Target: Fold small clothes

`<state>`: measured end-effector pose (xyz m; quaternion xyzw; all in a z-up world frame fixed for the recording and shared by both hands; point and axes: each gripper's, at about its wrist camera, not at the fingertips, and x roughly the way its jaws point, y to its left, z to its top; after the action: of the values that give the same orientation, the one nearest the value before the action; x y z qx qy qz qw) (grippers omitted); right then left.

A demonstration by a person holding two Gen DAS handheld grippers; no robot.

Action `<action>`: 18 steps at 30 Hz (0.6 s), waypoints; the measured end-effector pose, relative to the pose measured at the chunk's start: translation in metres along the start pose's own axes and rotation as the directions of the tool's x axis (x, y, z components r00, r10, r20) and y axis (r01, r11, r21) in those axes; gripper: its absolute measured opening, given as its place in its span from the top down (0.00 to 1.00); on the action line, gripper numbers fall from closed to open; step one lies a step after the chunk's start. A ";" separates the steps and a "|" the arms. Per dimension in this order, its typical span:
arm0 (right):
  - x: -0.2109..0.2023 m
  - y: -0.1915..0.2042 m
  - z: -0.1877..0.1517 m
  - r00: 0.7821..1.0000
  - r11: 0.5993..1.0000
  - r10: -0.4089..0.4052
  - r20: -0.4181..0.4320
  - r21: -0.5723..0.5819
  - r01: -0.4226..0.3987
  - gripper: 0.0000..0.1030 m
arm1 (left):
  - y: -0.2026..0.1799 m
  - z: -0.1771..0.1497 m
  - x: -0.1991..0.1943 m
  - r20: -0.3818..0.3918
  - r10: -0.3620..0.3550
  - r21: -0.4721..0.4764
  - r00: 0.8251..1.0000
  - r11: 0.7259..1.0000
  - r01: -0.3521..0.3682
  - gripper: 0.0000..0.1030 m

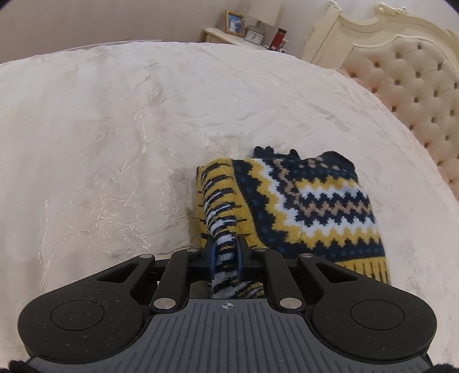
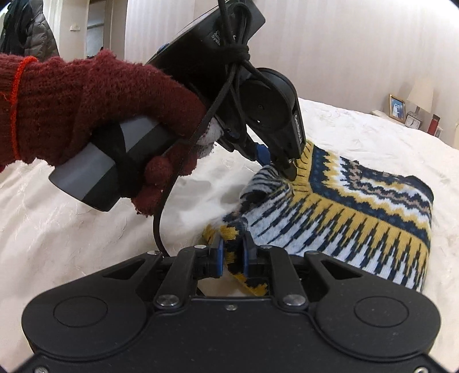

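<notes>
Broadly, a bed (image 1: 114, 129) under a cream embroidered cover, filling both views. Seen only from the left wrist: a tufted pink headboard (image 1: 416, 86) in a carved cream frame along the right edge. Seen only from the right wrist: a striped pale wall, a doorway and a dark coat (image 2: 25, 25) hanging at far left.

Next in size, a small knitted sweater (image 1: 315, 206) in navy, mustard, white and tan zigzags, lying on the bed cover right of centre. From the left wrist, patterned face up, with a striped fold rising from its left edge toward the camera. From the right wrist, the same sweater (image 2: 358, 206) shown from the other side, its white-and-navy striped inner face turned up at the near end.

Left tongs (image 1: 225, 252) clenched on that striped fold, blue pads pressed against the knit on both sides. From the right wrist, left tongs (image 2: 282, 163) seen side-on, tips down at the sweater's far edge, gripped by a left hand (image 2: 100, 114) in a fuzzy maroon glove with black cable looped around the body.

Right tongs (image 2: 232, 255) clamped on a mustard-and-navy corner at the sweater's near end; missing entirely from the left wrist view.

Smallest, on a nightstand (image 1: 226, 36) beyond the bed: lamp (image 1: 262, 14), framed photo (image 1: 234, 23), clock (image 1: 254, 36), red bottle (image 1: 277, 38).
</notes>
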<state>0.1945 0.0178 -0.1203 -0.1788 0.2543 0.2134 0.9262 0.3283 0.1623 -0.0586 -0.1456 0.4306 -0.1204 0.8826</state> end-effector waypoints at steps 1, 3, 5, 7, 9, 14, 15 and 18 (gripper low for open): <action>-0.001 -0.002 0.000 1.000 1.000 0.014 0.009 0.014 -0.014 0.66 | -0.001 0.001 0.000 0.000 0.001 -0.004 1.000 1.000 -0.001 0.87; -0.007 -0.005 -0.001 0.999 0.999 0.039 0.025 0.034 -0.040 0.50 | -0.002 0.002 0.001 0.001 0.015 0.007 1.000 1.000 -0.015 0.84; -0.013 -0.005 -0.001 0.996 0.996 0.072 0.045 0.042 -0.074 0.41 | -0.005 0.004 0.002 0.005 0.038 0.028 0.999 0.999 -0.039 0.81; -0.022 0.000 0.001 0.995 0.997 0.067 0.069 0.037 -0.069 0.41 | -0.004 0.006 0.003 0.005 0.060 0.045 0.998 0.997 -0.060 0.77; -0.032 -0.001 0.002 0.994 0.997 0.058 0.091 0.042 -0.062 0.41 | -0.004 0.008 0.001 0.006 0.068 0.058 0.998 0.996 -0.068 0.77; -0.048 -0.016 0.007 0.987 0.996 0.000 0.158 0.084 -0.013 0.33 | -0.013 0.010 -0.022 0.057 0.062 0.117 0.996 0.991 -0.069 0.75; -0.049 -0.019 0.008 0.987 0.995 -0.019 0.163 0.101 0.003 0.32 | -0.016 0.009 -0.028 0.064 0.054 0.132 0.996 0.989 -0.062 0.70; -0.054 -0.039 0.007 0.984 0.978 -0.091 0.154 0.201 0.058 0.28 | -0.026 0.002 -0.045 0.094 0.007 0.161 0.996 0.987 -0.022 0.43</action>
<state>0.1742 -0.0289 -0.0760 -0.0781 0.1907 0.1662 0.9643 0.3004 0.1541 -0.0153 -0.0757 0.3787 -0.1416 0.9115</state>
